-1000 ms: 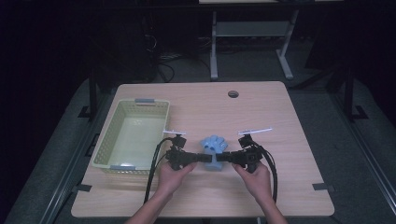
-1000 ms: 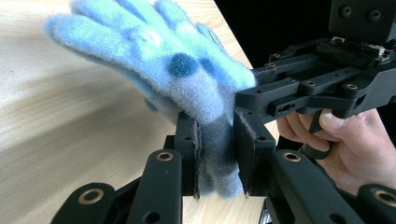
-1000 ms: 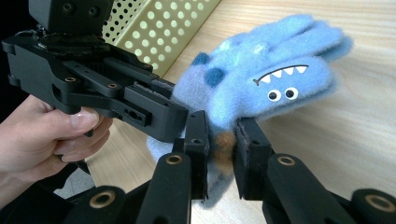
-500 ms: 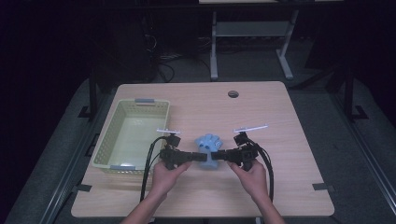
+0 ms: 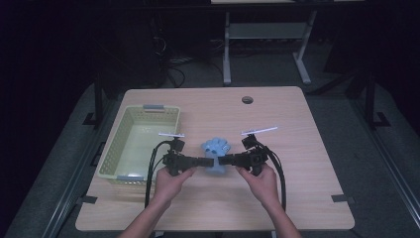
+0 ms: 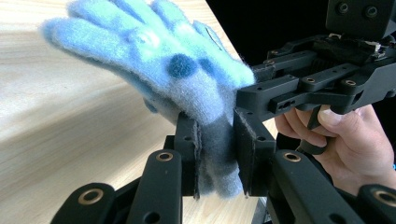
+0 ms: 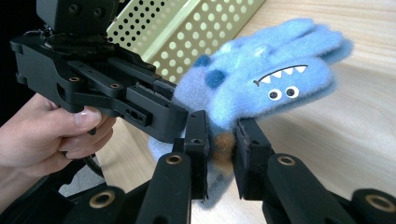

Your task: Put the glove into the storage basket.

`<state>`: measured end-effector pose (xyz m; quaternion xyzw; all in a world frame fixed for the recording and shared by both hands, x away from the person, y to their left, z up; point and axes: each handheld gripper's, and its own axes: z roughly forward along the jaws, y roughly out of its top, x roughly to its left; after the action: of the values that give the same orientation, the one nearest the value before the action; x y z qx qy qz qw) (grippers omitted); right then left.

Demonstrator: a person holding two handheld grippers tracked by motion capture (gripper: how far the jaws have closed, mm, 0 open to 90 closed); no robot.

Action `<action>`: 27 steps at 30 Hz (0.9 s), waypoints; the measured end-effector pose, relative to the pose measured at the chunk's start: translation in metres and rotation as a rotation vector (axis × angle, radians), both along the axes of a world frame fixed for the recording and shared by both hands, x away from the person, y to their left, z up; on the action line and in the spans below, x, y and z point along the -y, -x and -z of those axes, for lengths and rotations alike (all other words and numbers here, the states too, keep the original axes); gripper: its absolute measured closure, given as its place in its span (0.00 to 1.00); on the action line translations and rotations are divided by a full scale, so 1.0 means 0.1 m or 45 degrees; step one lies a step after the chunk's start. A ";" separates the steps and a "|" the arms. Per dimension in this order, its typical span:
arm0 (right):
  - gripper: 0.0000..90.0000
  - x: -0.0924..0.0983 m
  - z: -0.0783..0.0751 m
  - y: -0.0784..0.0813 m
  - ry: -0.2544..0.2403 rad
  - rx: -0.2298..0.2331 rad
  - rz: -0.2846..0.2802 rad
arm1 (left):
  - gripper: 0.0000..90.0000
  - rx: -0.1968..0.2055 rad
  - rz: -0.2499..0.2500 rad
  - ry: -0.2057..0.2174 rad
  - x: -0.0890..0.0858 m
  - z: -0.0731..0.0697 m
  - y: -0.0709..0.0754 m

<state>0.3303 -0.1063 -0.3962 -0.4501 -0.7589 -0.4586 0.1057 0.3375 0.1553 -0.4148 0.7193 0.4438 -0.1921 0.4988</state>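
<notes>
A fuzzy blue glove (image 5: pixel 216 148) with a stitched monster face (image 7: pixel 280 86) hangs just above the wooden table (image 5: pixel 297 198), held from both sides. My left gripper (image 5: pixel 205 161) comes in from the left and is shut on the glove's cuff (image 6: pixel 217 156). From the right, my right gripper (image 5: pixel 223 160) is shut on the same cuff (image 7: pixel 219 154), where a brown patch shows. The glove's fingers (image 6: pixel 107 23) point away from the person, out over the table. The two grippers face each other, nearly touching.
A pale green perforated basket (image 5: pixel 115 148) sits empty at the table's left, close to the left hand. A round hole (image 5: pixel 247 99) lies near the table's far edge. Cables trail from both grippers toward the front edge. Dark floor and a white stand (image 5: pixel 226 44) lie beyond.
Both grippers have risen slightly with the glove held between them and drifted a little away from the person. The grip on the cuff looks unchanged.
</notes>
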 end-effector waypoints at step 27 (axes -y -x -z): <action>0.85 -0.32 -0.17 -0.14 -0.022 0.011 -0.070 | 0.80 -0.002 -0.036 0.018 -0.37 -0.16 -0.03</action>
<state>0.3439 -0.0741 -0.3794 -0.4263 -0.7673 -0.4641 0.1188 0.3405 0.1920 -0.3987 0.7093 0.4528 -0.1887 0.5063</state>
